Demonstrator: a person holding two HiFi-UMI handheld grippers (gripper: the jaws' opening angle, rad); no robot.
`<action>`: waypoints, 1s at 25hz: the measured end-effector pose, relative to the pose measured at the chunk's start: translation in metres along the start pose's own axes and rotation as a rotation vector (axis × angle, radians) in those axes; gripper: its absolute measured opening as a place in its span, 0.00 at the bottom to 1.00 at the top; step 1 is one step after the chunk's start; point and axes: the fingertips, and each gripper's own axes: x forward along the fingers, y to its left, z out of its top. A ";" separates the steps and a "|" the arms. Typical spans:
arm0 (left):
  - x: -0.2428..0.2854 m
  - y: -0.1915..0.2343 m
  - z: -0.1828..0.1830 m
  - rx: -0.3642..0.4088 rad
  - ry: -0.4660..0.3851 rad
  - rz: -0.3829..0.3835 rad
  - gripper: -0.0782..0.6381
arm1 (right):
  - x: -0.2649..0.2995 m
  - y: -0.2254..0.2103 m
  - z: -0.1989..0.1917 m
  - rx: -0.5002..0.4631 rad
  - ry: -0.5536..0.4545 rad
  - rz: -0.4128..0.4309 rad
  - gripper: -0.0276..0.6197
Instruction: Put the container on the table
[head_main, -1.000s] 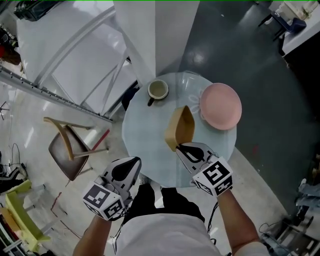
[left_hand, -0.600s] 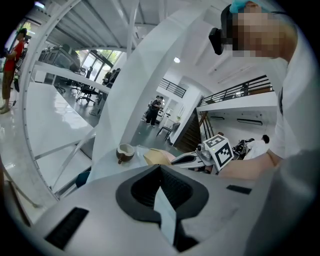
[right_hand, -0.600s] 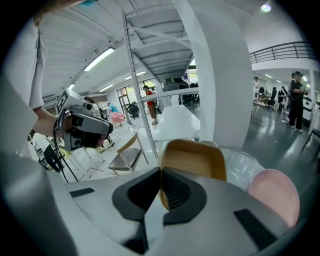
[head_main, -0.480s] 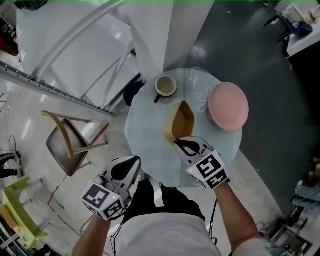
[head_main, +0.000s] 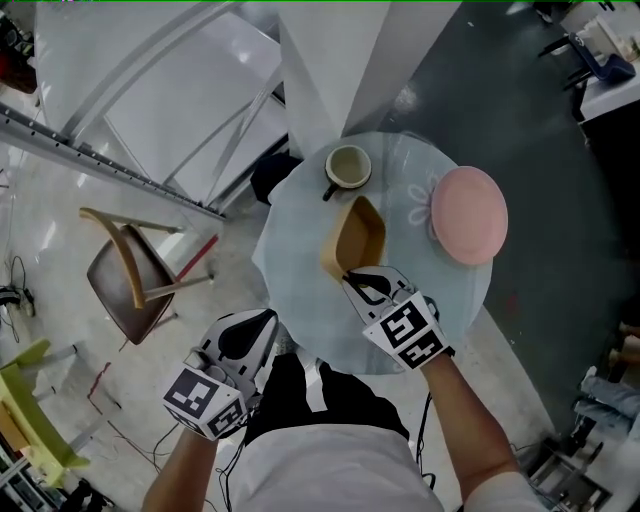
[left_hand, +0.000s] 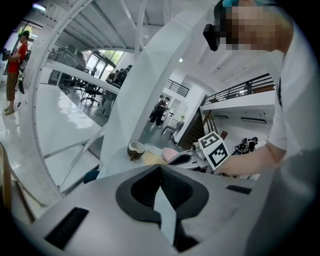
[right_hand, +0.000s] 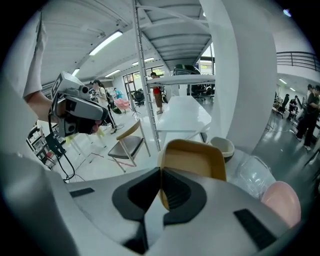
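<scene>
A tan, boat-shaped container (head_main: 355, 238) hangs tilted over the round glass table (head_main: 300, 300), just this side of the cup. My right gripper (head_main: 358, 283) is shut on its near rim; in the right gripper view the jaws (right_hand: 161, 187) pinch the rim of the container (right_hand: 196, 159). Whether its bottom touches the glass I cannot tell. My left gripper (head_main: 243, 338) is held low beside my body, off the table's near-left edge, shut with nothing in it (left_hand: 160, 172).
A pale cup (head_main: 347, 167) stands at the table's far side, and a pink plate (head_main: 468, 214) lies at its right. A wooden chair (head_main: 130, 285) stands on the floor to the left. White slanted beams and a column (head_main: 330, 70) rise behind the table.
The right gripper has carried the container left across the table, away from the pink plate and closer in line with the cup. The left gripper has stayed put.
</scene>
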 end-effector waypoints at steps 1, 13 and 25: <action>-0.001 0.002 -0.002 0.005 0.003 0.002 0.14 | 0.004 0.001 -0.002 -0.005 0.013 -0.001 0.09; -0.015 0.027 -0.012 -0.008 0.013 -0.005 0.14 | 0.042 0.009 -0.007 -0.114 0.127 -0.016 0.09; -0.030 0.048 -0.020 -0.045 0.010 -0.003 0.14 | 0.071 0.024 -0.016 -0.147 0.213 -0.011 0.09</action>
